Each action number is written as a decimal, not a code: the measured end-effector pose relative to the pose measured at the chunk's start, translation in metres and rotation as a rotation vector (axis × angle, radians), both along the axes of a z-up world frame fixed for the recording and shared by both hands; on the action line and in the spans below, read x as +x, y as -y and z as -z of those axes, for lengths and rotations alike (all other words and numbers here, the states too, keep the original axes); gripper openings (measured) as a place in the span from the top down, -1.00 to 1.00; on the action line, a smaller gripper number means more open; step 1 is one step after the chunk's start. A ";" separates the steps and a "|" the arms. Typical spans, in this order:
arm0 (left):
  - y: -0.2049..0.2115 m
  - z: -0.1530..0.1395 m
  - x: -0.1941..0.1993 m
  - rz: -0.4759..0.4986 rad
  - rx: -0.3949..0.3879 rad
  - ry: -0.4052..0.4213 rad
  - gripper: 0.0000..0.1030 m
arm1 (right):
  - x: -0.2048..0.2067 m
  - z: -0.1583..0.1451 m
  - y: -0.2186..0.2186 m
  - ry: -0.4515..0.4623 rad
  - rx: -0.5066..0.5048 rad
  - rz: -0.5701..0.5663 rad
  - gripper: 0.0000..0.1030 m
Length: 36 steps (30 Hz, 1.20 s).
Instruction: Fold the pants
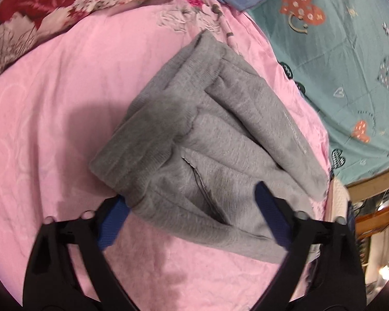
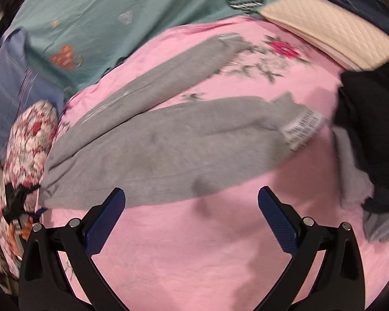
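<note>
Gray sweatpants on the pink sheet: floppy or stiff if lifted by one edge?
Likely floppy: the gray sweatpants lie in soft folds and creases. Thick fleecy knit suggests some weight, so the legs would probably sag. Both tongs are open.

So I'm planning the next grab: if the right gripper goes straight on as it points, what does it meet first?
Probably the near edge of the gray pants; the right gripper, open, hangs over pink sheet.

Grey fleece sweatpants (image 1: 202, 140) are lying bunched up in a loose fold on the pink bedspread (image 1: 51, 129), running out to its right edge where the teal heart-print sheet (image 1: 337, 64) is showing. The left gripper (image 1: 192, 212) is sitting wide open, its blue-padded fingers (image 1: 114, 223) straddling the near edge of the pants.
</note>
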State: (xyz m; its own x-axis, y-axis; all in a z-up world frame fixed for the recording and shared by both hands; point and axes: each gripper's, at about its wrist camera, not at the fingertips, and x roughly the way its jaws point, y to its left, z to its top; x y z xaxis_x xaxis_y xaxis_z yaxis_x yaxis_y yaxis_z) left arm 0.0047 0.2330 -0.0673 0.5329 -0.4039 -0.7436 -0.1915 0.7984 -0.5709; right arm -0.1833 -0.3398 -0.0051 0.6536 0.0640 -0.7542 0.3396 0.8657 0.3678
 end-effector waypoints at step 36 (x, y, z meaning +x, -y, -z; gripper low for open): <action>-0.018 -0.086 -0.033 0.092 0.105 0.146 0.79 | -0.016 -0.033 0.064 0.035 0.097 0.028 0.70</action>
